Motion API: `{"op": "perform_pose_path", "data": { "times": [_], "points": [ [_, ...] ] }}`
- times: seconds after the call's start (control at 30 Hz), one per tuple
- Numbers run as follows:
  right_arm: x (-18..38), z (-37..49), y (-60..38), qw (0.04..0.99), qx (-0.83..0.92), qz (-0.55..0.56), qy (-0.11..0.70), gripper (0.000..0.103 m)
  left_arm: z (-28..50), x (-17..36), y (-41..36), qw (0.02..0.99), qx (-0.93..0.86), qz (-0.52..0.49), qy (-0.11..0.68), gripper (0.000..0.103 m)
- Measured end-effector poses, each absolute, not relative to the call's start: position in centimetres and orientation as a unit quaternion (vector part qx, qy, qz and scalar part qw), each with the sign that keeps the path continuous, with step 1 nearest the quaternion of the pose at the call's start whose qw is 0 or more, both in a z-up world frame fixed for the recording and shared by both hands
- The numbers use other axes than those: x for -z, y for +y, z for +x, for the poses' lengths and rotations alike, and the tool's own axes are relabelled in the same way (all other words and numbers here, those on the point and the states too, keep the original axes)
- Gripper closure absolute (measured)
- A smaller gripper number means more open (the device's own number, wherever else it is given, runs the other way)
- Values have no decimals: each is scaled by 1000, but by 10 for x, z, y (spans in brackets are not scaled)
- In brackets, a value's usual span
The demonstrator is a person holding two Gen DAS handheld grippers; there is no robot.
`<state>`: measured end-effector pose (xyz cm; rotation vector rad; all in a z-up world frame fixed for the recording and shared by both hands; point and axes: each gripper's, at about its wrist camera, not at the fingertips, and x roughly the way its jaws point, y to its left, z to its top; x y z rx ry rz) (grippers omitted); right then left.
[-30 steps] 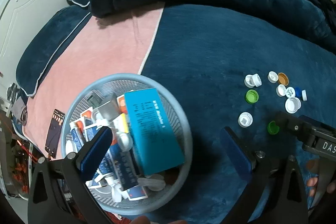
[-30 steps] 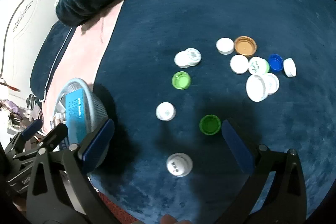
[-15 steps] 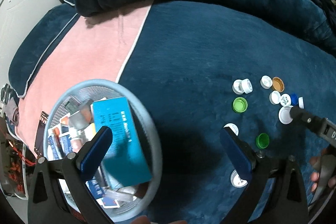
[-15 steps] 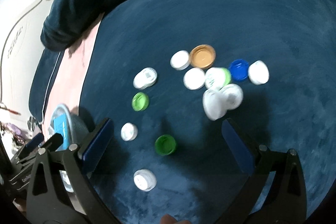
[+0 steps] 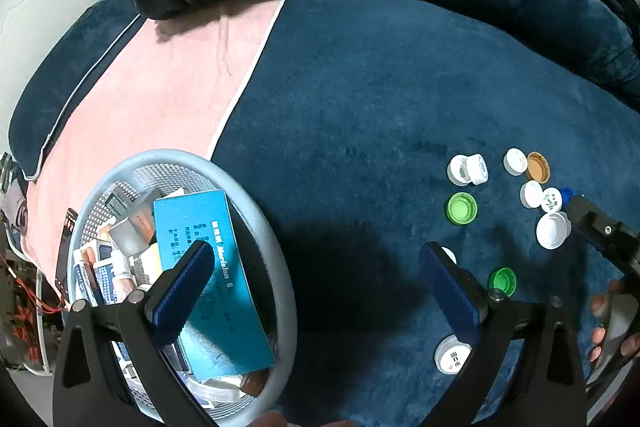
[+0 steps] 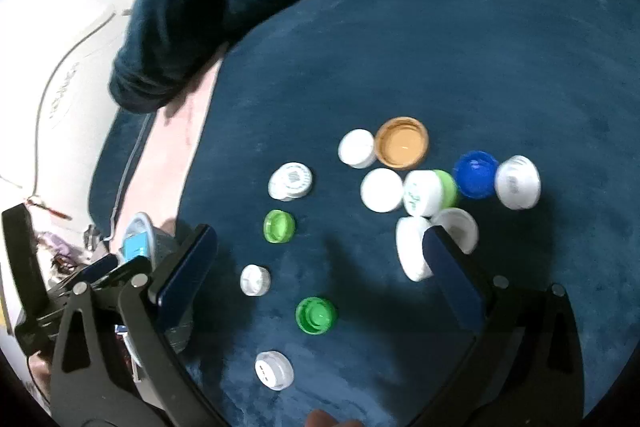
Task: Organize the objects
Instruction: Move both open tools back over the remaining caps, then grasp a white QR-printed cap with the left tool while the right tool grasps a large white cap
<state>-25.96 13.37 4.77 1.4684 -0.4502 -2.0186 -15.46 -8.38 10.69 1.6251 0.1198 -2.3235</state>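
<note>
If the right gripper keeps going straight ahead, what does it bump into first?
Probably the dark green cap, lying between the open right gripper fingers on the blue blanket. Depth is hard to judge, so the blanket itself might come first.

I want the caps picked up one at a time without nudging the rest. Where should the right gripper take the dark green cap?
Grip the dark green cap across its outer wall, coming straight down from above. It lies open side up, apart from its neighbours, so both fingers of the open right gripper can likely straddle the rim.

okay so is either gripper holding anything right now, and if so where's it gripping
Nothing is held. The left gripper is open above the basket rim, and the right gripper is open above the loose bottle caps.
</note>
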Motion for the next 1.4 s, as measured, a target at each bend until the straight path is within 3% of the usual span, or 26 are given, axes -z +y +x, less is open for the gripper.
{"op": "perform_pose_path", "data": {
  "times": [0.37, 0.53, 0.67, 0.97, 1.03, 1.13, 1.17, 1.4],
  "points": [
    [-30, -265, 136, 247, 769, 570, -148, 0, -156, -104, -87, 151, 808, 568, 44, 1],
    [-33, -263, 131, 347, 716, 558, -237, 0, -155, -102, -87, 151, 807, 570, 42, 1],
    [-45, -262, 129, 332, 739, 549, -207, 0, -155, -100, -84, 146, 806, 572, 38, 1],
    [-14, -257, 100, 238, 748, 613, -92, 1, -154, -96, -78, 129, 806, 575, 46, 1],
    [-9, -256, 90, 231, 748, 617, -77, 8, -155, -92, -76, 122, 805, 579, 51, 1],
    [-3, -255, 84, 209, 751, 624, -51, 37, -157, -81, -70, 105, 799, 589, 58, 1],
    [-3, -255, 84, 197, 757, 622, -42, 60, -157, -77, -67, 98, 797, 593, 58, 1],
    [-17, -262, 120, 188, 759, 611, -120, 62, -161, -61, -41, 38, 792, 604, 78, 1]
  ]
}}
